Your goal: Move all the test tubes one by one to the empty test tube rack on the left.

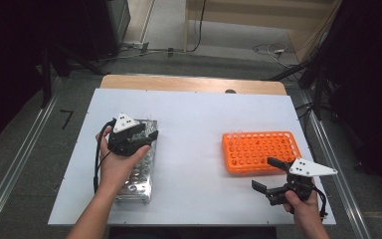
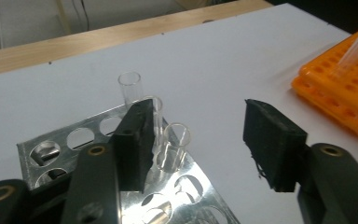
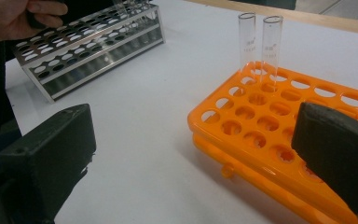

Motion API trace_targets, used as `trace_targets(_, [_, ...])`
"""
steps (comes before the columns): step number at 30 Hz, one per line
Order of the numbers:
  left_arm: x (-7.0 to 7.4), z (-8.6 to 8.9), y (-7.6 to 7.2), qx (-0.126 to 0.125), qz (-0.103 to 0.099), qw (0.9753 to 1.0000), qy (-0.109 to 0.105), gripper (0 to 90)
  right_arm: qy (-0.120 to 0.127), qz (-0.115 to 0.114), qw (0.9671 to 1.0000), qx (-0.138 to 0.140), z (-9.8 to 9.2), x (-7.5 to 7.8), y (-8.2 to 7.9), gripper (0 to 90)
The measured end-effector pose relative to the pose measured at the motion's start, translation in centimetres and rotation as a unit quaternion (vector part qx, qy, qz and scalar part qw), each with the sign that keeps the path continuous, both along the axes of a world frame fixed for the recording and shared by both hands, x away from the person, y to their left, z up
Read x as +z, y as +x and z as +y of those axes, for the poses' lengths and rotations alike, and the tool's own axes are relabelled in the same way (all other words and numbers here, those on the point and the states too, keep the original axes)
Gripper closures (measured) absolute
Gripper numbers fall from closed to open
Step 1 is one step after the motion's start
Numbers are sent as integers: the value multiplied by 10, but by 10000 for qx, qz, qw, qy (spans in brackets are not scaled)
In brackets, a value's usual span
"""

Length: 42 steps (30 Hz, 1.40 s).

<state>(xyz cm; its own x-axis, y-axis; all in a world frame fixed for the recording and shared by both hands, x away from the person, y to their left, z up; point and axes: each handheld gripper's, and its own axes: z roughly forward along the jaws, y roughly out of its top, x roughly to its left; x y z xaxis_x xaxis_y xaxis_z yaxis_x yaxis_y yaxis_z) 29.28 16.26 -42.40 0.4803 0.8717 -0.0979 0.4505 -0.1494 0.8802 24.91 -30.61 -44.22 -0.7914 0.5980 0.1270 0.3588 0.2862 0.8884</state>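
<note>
A metal tube rack (image 1: 138, 175) lies at the left of the white table. My left gripper (image 1: 147, 131) hovers over its far end, open. In the left gripper view three clear glass tubes stand in the metal rack (image 2: 65, 147): one (image 2: 130, 87) at the far corner, one (image 2: 157, 112) half hidden behind the left jaw, one (image 2: 174, 145) just inside that jaw. The left gripper (image 2: 205, 140) holds nothing. An orange tube rack (image 1: 261, 151) sits at the right, with two upright glass tubes (image 3: 247, 39) (image 3: 271, 44) at its far corner. My right gripper (image 1: 265, 173) stands open beside the orange rack's (image 3: 261, 121) near left corner.
The white board (image 1: 194, 124) covers a wooden table whose far edge (image 1: 189, 83) shows behind it. Bare board lies between the two racks. A hand (image 3: 23, 16) holds the left gripper above the metal rack (image 3: 93, 49). Cables lie on the floor beyond the table.
</note>
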Motion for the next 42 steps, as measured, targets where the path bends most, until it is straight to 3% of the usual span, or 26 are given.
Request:
trace_targets(7, [5, 2, -17, -134, -185, 9993, -287, 184, 2, -39, 10000, -33, 1, 1, 0, 0])
trace_targets(13, [9, 1, -32, -248, -244, 9987, -361, 75, -13, -69, 9999, -81, 2, 4, 1, 0])
trace_targets(17, [9, 3, -43, -349, -296, 9976, -520, 18, -32, -46, 9997, -238, 2, 5, 4, 7])
trace_targets(22, [8, 3, -54, -508, -370, 9956, -691, 0, -12, -15, 9996, -267, 6, 10, 9, 9])
trace_targets(28, [2, 3, -61, -571, -375, 9952, -707, 0, -91, -15, 9993, -354, 14, 15, 18, 14])
trace_targets(34, [-6, 3, -63, -601, -262, 9952, -721, 0, -148, 95, 9986, -489, 21, 17, 35, 18])
trace_targets(42, [-5, 4, -66, -623, -328, 9944, -782, 0, -207, 100, 9978, -629, 29, 16, 62, 31])
